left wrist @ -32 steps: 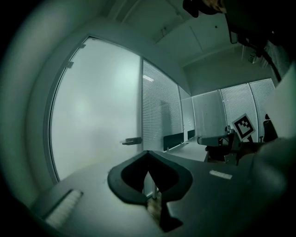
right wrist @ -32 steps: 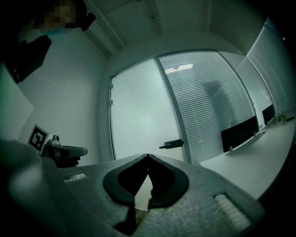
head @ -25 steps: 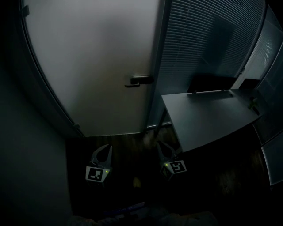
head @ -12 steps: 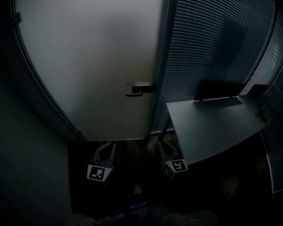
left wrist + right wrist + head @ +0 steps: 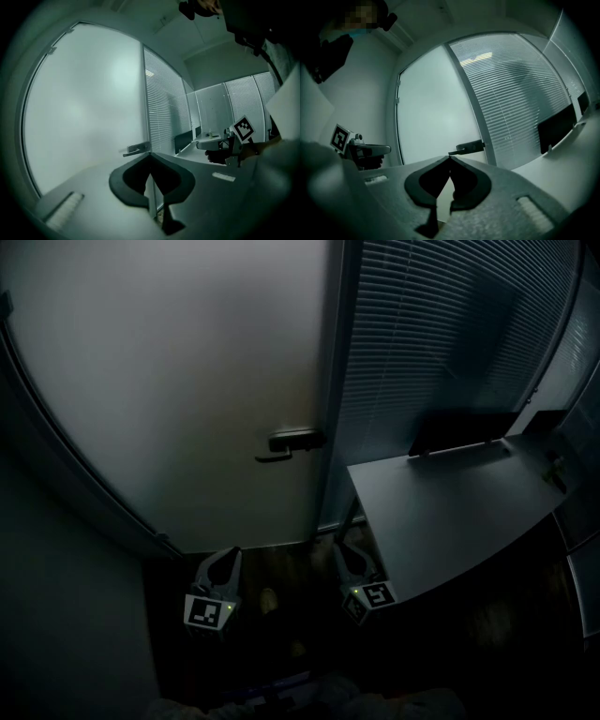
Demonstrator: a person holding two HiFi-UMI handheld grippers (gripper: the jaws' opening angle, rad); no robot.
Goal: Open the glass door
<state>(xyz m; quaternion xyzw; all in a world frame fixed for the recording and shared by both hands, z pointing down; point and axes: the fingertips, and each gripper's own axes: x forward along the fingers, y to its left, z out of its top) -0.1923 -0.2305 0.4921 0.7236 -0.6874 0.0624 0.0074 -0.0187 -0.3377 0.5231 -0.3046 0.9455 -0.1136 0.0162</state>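
The frosted glass door (image 5: 187,390) stands closed ahead, with a dark lever handle (image 5: 289,442) at its right edge. That handle (image 5: 136,149) also shows in the left gripper view, and the handle (image 5: 468,147) in the right gripper view, just above the jaw tips. My left gripper (image 5: 228,555) is low in front of the door's bottom edge, shut and empty. My right gripper (image 5: 345,548) is beside it to the right, near the desk's corner, also shut with nothing held. Both point level at the door, apart from it.
A grey desk (image 5: 441,502) with a dark monitor (image 5: 459,432) juts in at the right, close to the right gripper. A glass wall with blinds (image 5: 431,343) runs right of the door. A dark wall (image 5: 66,615) closes the left side. The room is dim.
Both grippers have moved forward toward the door; the door and its handle now look larger and nearer. Neither gripper's jaws have changed.
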